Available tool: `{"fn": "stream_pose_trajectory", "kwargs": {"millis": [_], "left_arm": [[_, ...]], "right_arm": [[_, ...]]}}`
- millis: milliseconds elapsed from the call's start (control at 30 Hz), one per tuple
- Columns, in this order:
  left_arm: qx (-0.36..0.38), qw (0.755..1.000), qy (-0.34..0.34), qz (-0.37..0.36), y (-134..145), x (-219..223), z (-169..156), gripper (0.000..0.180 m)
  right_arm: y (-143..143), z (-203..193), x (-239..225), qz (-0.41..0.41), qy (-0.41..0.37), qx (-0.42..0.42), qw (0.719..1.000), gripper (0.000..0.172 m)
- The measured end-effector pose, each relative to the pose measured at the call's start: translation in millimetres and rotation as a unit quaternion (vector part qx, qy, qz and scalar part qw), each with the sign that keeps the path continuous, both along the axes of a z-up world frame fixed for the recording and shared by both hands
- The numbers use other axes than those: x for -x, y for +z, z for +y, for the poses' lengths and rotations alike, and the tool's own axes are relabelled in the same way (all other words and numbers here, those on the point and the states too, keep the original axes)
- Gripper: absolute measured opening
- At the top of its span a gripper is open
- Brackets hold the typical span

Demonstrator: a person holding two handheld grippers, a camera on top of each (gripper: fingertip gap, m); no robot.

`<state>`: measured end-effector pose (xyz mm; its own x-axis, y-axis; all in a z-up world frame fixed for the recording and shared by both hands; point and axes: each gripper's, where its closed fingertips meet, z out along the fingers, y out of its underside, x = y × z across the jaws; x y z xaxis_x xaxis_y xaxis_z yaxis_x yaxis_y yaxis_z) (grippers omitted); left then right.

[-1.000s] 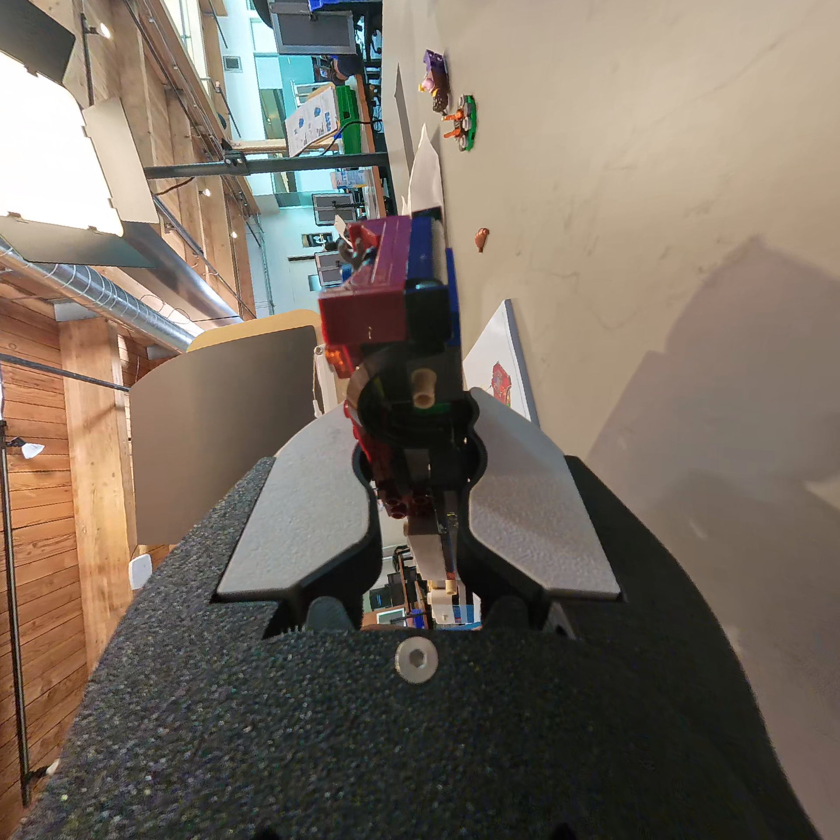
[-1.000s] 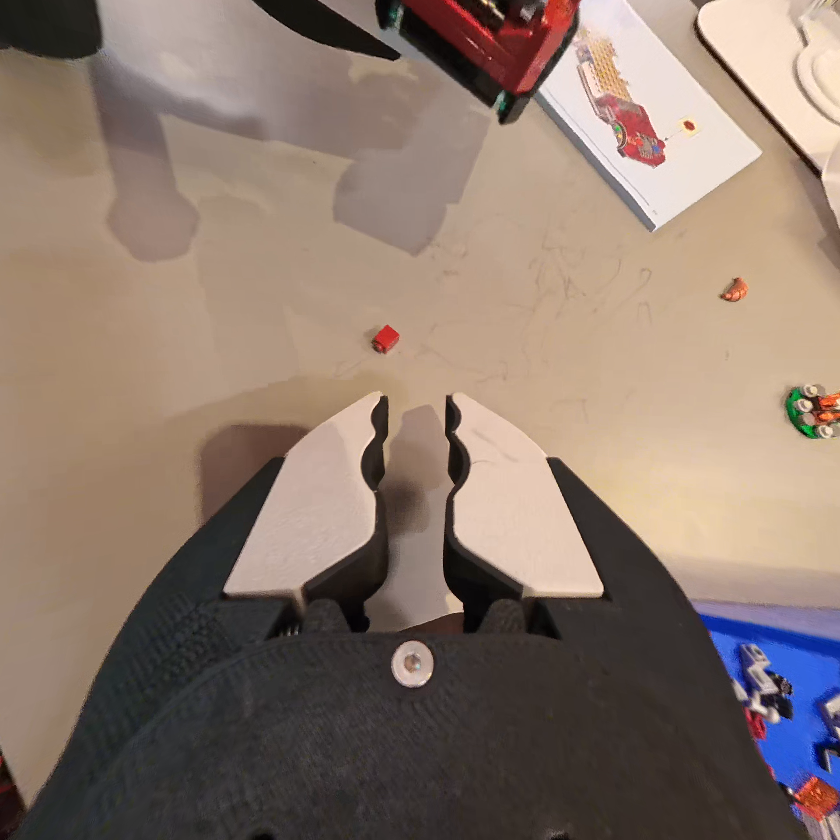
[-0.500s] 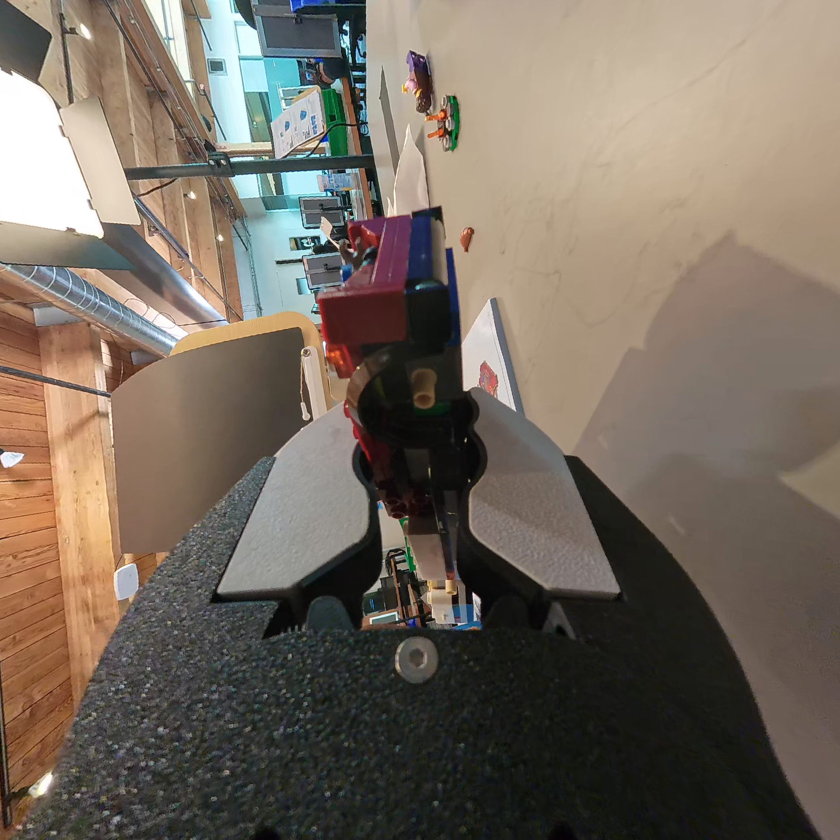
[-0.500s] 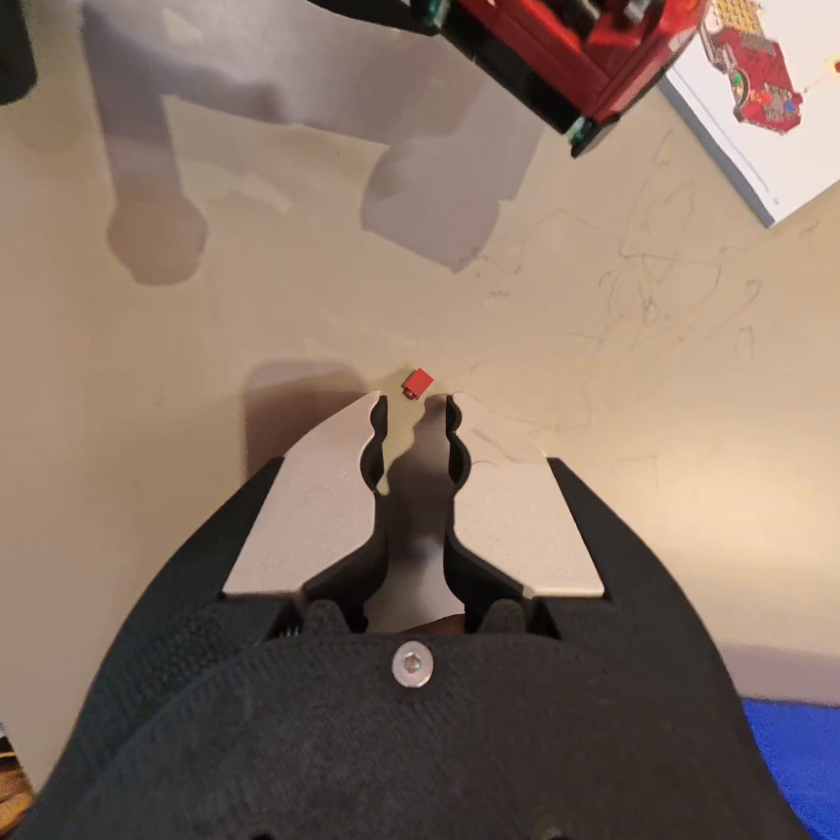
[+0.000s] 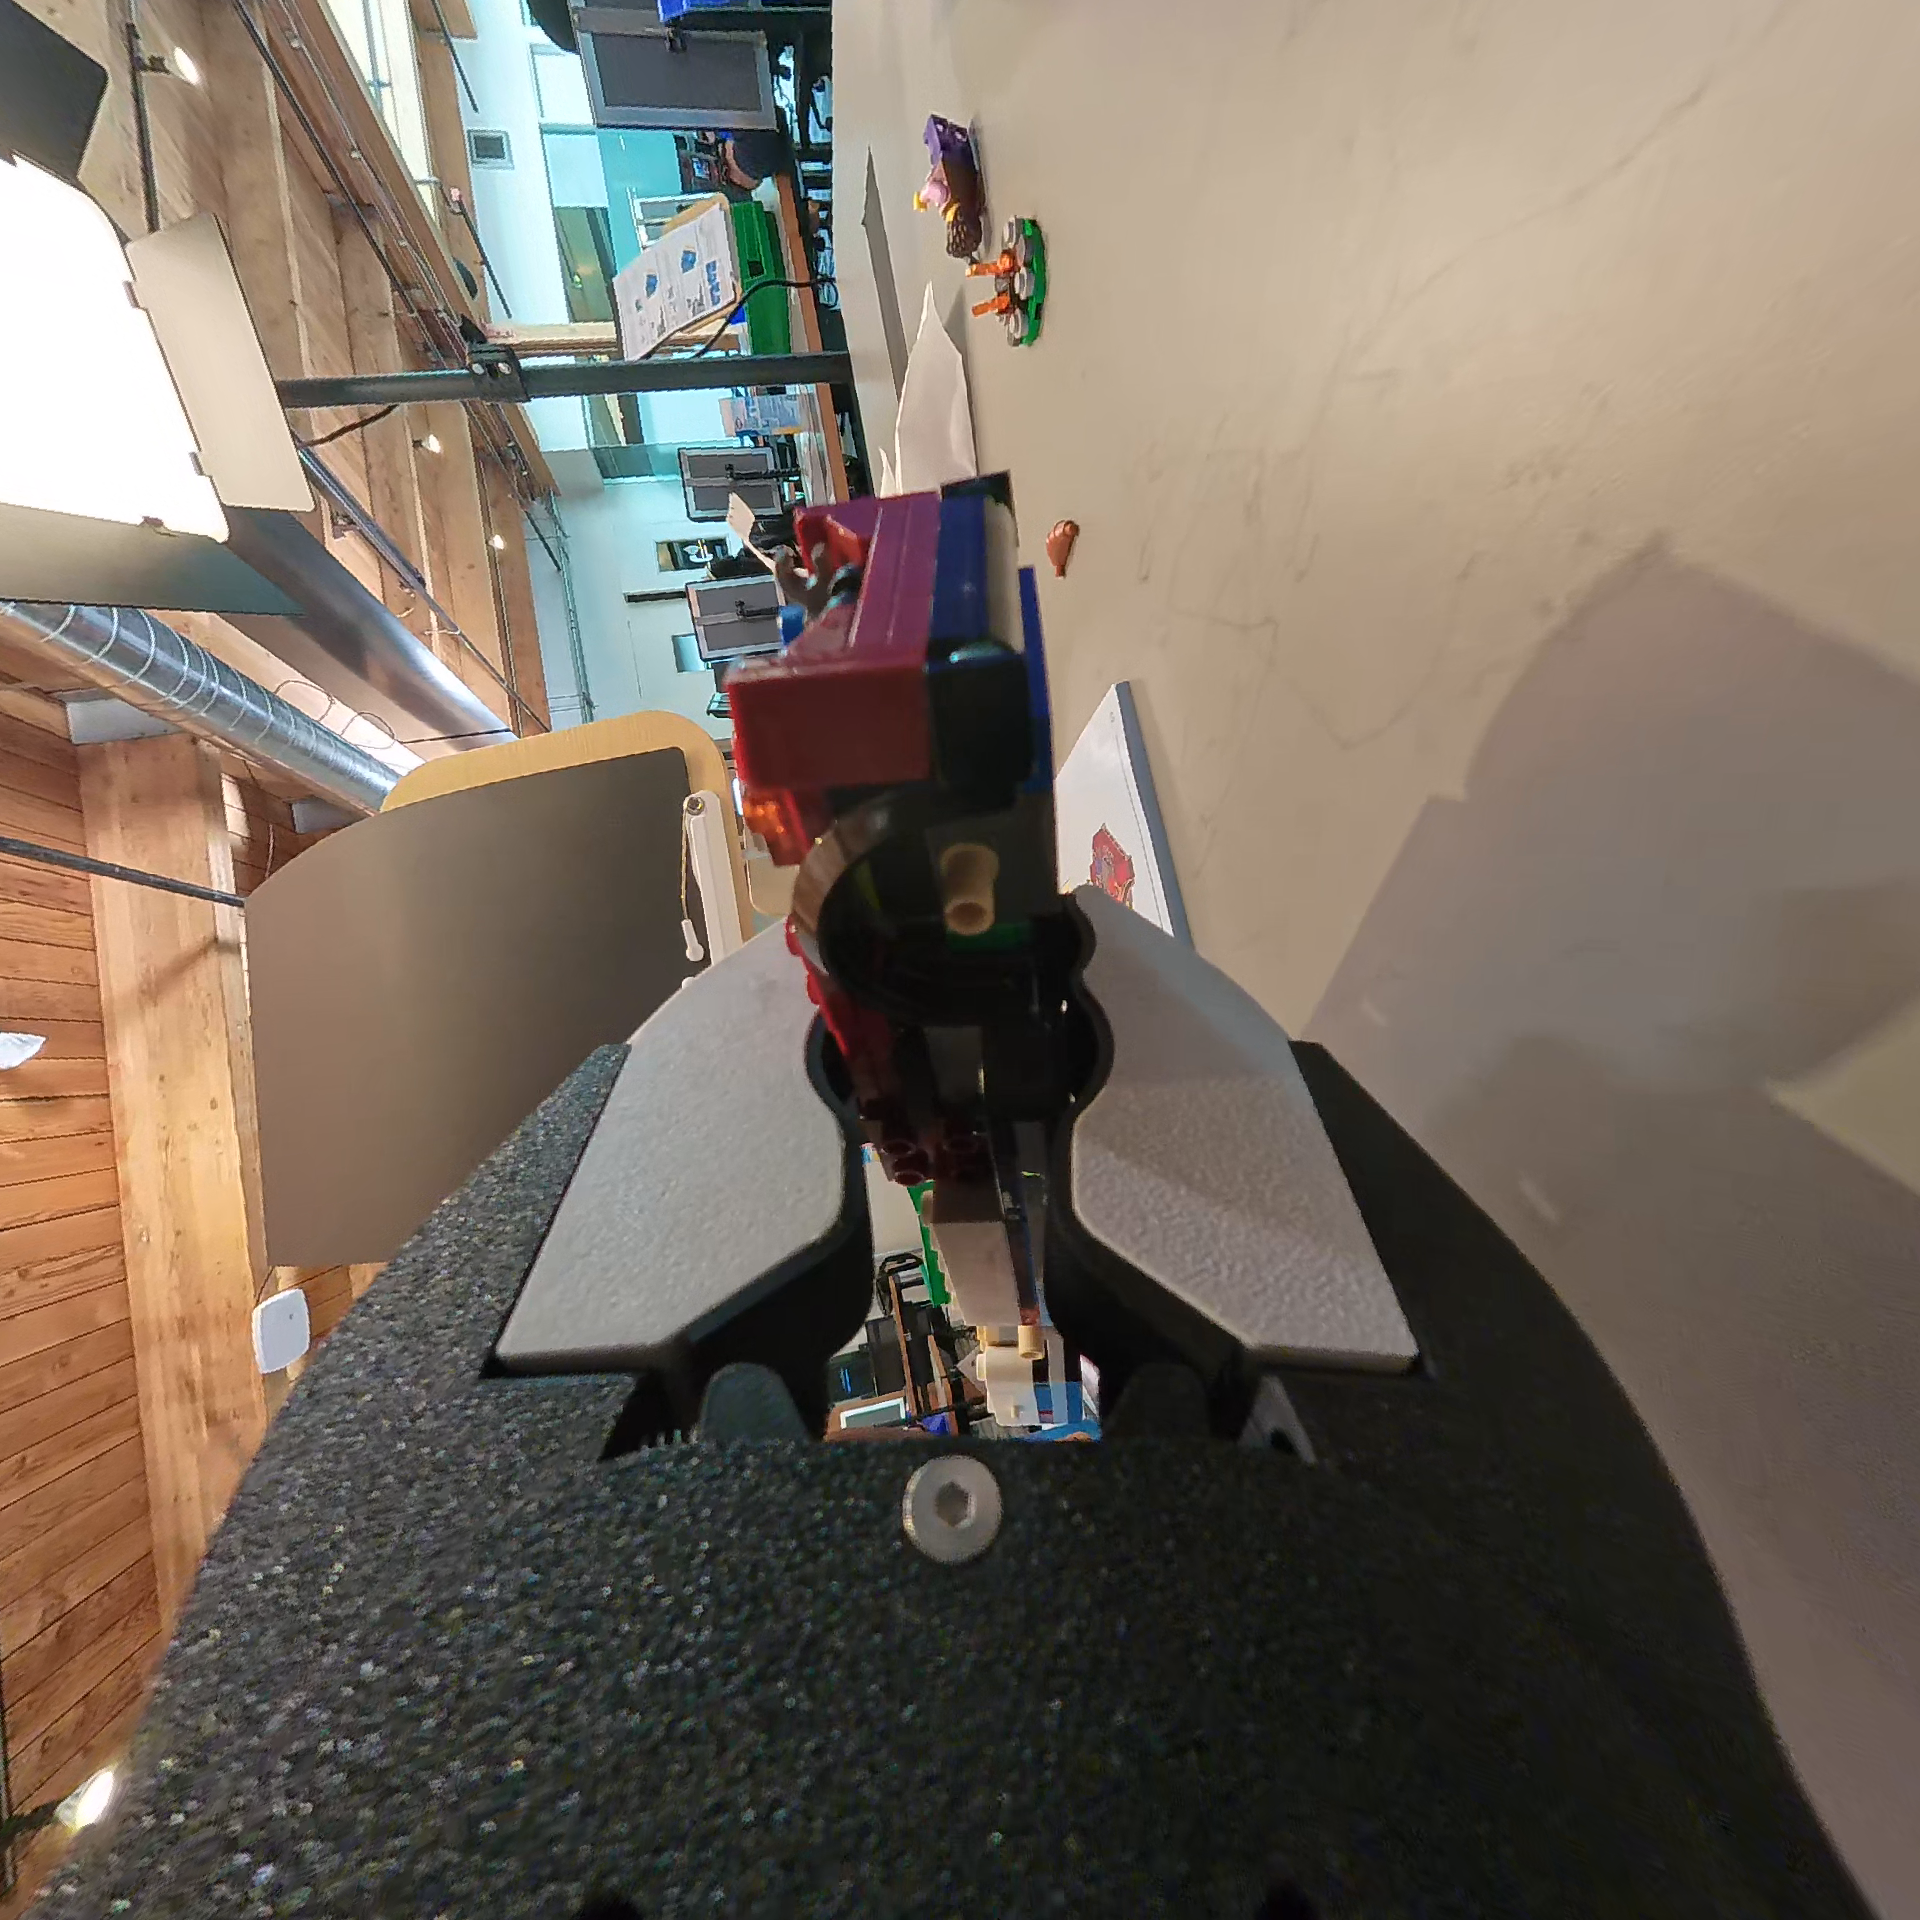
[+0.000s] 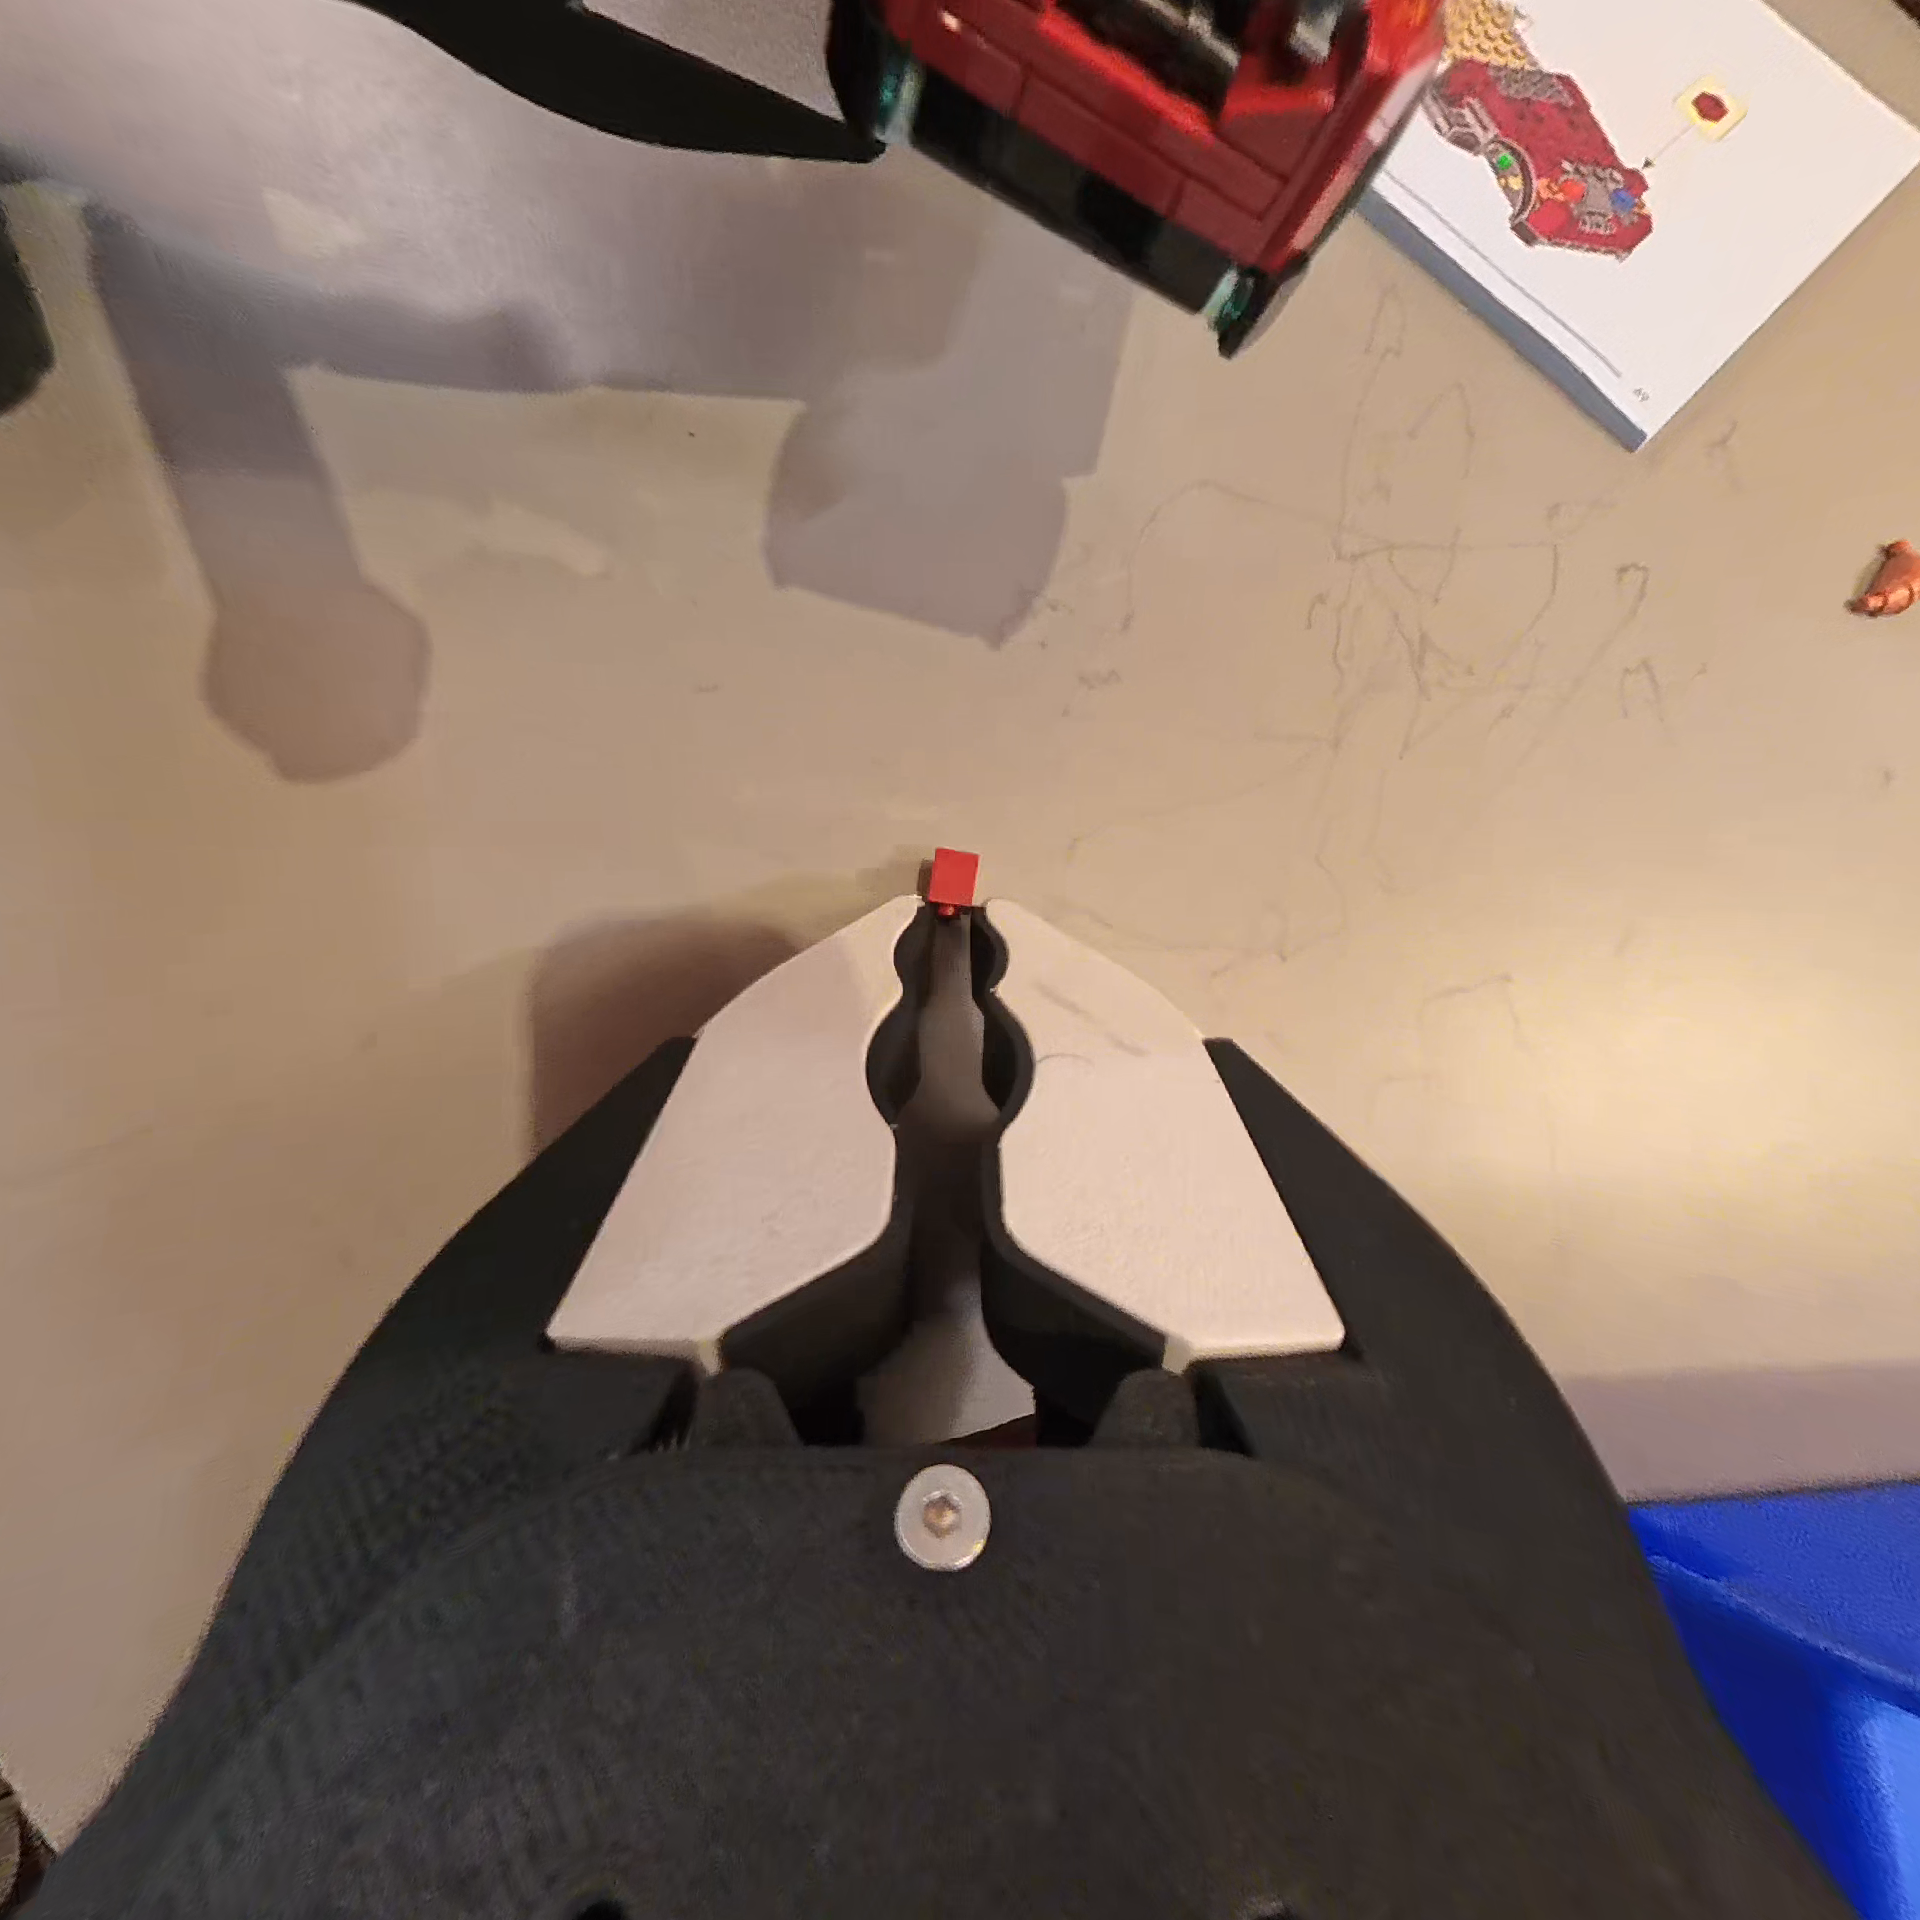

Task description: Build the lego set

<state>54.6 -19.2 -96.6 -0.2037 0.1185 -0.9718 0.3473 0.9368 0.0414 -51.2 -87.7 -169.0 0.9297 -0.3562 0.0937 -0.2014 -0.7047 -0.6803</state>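
A small red brick (image 6: 955, 874) lies on the beige table (image 6: 520, 727), pinched at the very fingertips of the right gripper (image 6: 953, 907), whose jaws are drawn nearly together on it. Above it hangs a red and black toy-brick vehicle (image 5: 894, 717), clamped between the pads of the left gripper (image 5: 940, 940) and held clear of the table. An open instruction booklet (image 6: 1662, 239) with a picture of a red model lies beyond; its print is too small to read. A small orange-brown piece (image 6: 1886, 592) sits well apart, and a blue bin (image 6: 1818, 1621) stands at the near edge.
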Motion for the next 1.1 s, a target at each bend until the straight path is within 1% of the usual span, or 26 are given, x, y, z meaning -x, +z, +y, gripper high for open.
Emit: {"fn": "stream_pose_trajectory", "kwargs": {"millis": [133, 367, 567, 700, 900, 1100], "left_arm": [[-0.004, 1.000, 0.000, 0.003, -1, 0, 1, 0.036], [-0.005, 1.000, 0.002, 0.007, -1, 7, 5, 0.036], [-0.006, 1.000, 0.003, 0.011, -1, 14, 9, 0.036], [-0.008, 1.000, 0.003, 0.014, -3, 19, 11, 0.036], [-0.008, 1.000, 0.001, 0.014, -4, 20, 10, 0.036], [-0.008, 1.000, 0.002, 0.014, -4, 13, 8, 0.036]], "right_arm": [[9, 0, -2, -0.024, 0.020, 0.017, 0.999, 0.007], [12, 4, -3, -0.041, 0.041, 0.038, 0.998, 0.008], [13, -7, -8, -0.047, 0.026, 0.041, 0.998, 0.018], [10, -15, -10, -0.034, 0.022, 0.028, 0.999, 0.020], [9, -9, -3, 0.003, 0.041, -0.002, 0.999, 0.026], [2, -7, -2, 0.011, 0.047, 0.013, 0.999, 0.028]]}}
